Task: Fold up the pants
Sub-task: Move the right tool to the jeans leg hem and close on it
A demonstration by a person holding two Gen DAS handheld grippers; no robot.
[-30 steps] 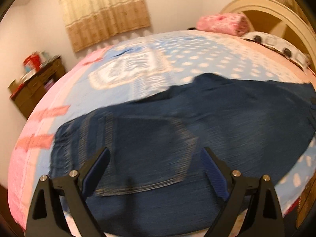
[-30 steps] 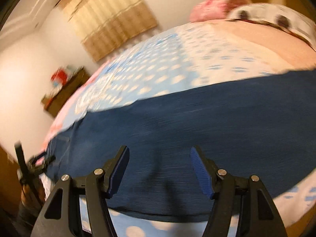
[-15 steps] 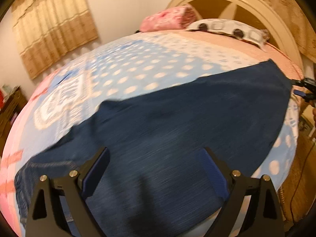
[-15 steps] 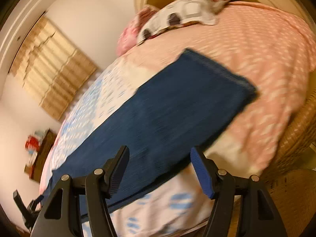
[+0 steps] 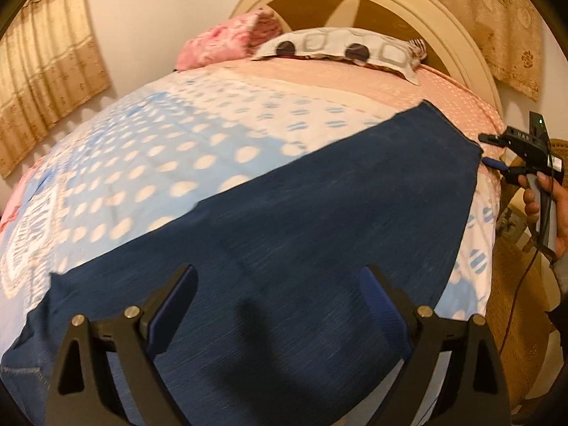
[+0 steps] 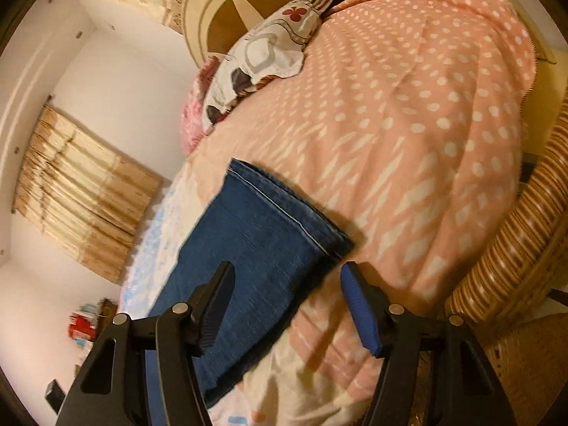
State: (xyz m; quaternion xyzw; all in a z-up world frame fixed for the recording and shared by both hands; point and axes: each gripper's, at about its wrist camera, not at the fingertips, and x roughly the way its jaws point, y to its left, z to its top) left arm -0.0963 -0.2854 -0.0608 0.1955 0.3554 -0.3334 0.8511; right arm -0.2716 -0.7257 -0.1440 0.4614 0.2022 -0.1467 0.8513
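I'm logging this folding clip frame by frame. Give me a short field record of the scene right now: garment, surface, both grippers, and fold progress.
garment: jeans, spread flat lengthwise
surface: bed with dotted quilt
leg hem: next to the right gripper, on the pink part of the quilt
left gripper: open, above the jeans, nothing held
right gripper: open at the hem corner, nothing held
pillow: at the headboard, apart from the jeans
fold progress: not yet folded crosswise

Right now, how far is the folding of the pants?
Done: the jeans lie flat along the bed, seemingly one leg over the other. In hand: the right gripper is open at the hem, the left gripper open above the middle; nothing is gripped. Left: every fold along the length.
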